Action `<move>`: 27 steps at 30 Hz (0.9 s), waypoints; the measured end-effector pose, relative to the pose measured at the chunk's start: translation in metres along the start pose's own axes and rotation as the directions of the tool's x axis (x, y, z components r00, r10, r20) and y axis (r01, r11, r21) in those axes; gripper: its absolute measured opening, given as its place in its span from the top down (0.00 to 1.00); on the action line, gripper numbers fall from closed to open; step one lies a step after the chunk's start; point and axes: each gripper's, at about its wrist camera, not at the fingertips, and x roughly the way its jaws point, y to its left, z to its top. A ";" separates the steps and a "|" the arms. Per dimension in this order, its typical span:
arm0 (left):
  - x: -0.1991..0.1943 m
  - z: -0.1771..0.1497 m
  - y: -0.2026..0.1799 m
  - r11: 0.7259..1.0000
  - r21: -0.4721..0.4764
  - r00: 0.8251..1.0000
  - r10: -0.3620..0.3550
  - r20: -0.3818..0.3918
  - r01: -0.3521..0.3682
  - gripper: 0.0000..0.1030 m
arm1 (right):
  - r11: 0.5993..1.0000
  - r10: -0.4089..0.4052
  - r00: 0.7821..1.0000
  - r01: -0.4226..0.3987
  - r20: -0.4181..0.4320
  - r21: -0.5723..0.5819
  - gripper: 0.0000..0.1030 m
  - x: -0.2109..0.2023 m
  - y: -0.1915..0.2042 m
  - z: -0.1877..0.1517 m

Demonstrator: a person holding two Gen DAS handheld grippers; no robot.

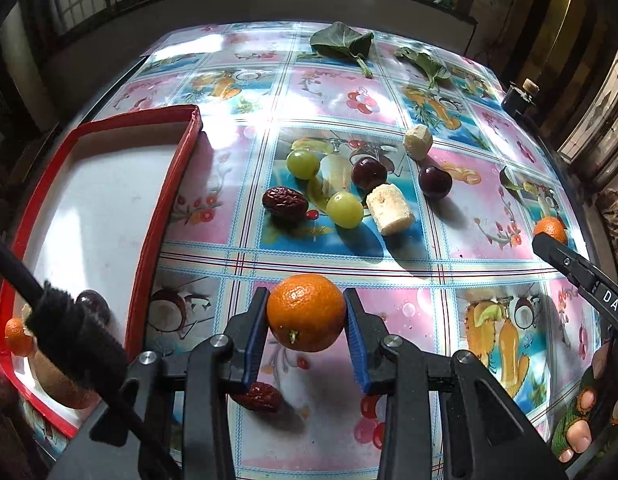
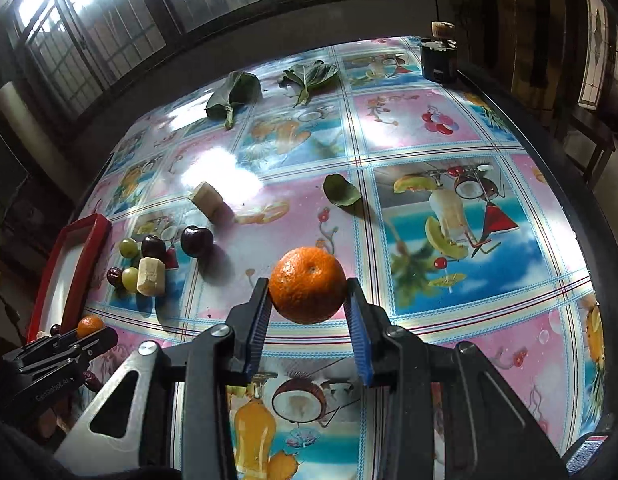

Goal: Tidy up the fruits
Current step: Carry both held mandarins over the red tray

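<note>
My left gripper is shut on a small orange, held just above the tablecloth. To its left lies a red-rimmed white tray with another orange, a dark cherry and a brown fruit, partly hidden behind a black cable. My right gripper is shut on a second orange over the middle of the table. Loose fruit lies between them: green grapes, cherries, a red date and pale cut chunks. Another date lies under my left fingers.
Green leaves lie along the table's far side and one smaller leaf nearer the middle. A dark jar stands at the far right corner. A gloved hand shows at the lower right. Windows run behind the table.
</note>
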 end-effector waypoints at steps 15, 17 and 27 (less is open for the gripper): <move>-0.026 -0.006 0.037 0.993 -0.049 0.991 0.112 0.070 -0.109 0.65 | 0.981 0.115 0.992 -0.122 -0.051 -0.154 0.63 -0.009 0.092 -0.030; -0.026 -0.008 0.040 0.992 -0.054 0.991 0.114 0.072 -0.110 0.65 | 0.978 0.120 0.991 -0.129 -0.060 -0.165 0.63 -0.008 0.100 -0.033; -0.030 -0.010 0.051 0.990 -0.074 0.989 0.124 0.076 -0.118 0.65 | 0.967 0.144 0.986 -0.157 -0.080 -0.202 0.62 -0.006 0.126 -0.038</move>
